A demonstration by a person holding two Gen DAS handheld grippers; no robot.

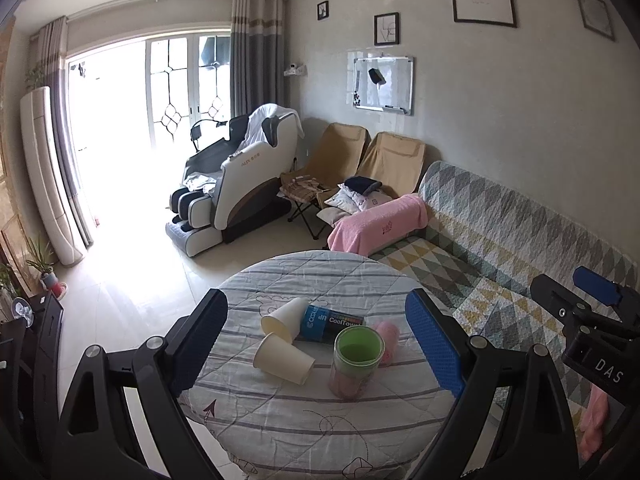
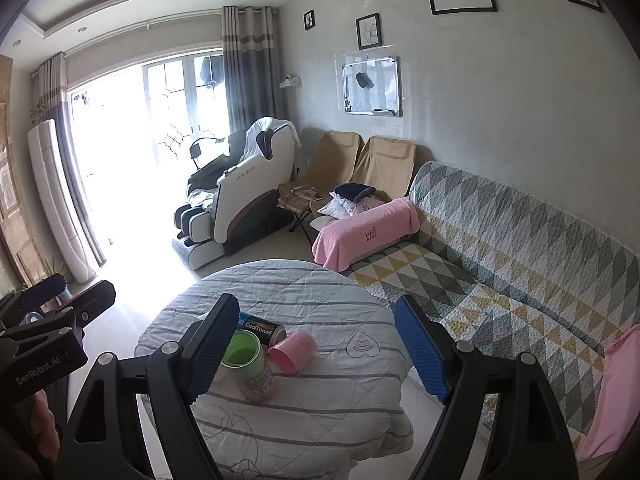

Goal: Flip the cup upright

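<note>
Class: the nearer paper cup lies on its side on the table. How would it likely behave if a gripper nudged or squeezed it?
The nearer paper cup looks thin and empty, so probably light and easily crushed. Lying on its tapered side, it would likely roll in a curve. The quilted cloth may slow it.

pink cup (image 2: 292,350) on side beside green-lidded jar (image 2: 248,364); right gripper (image 2: 316,356) jaws spread.

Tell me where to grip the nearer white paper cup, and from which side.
The nearer white paper cup lies on its side on the quilted table, mouth toward the left. Probably best to pinch across the side wall near mid-body from above, with the open left gripper, fingers straddling its axis. The second white cup sits close behind, so stay toward the near side.
</note>
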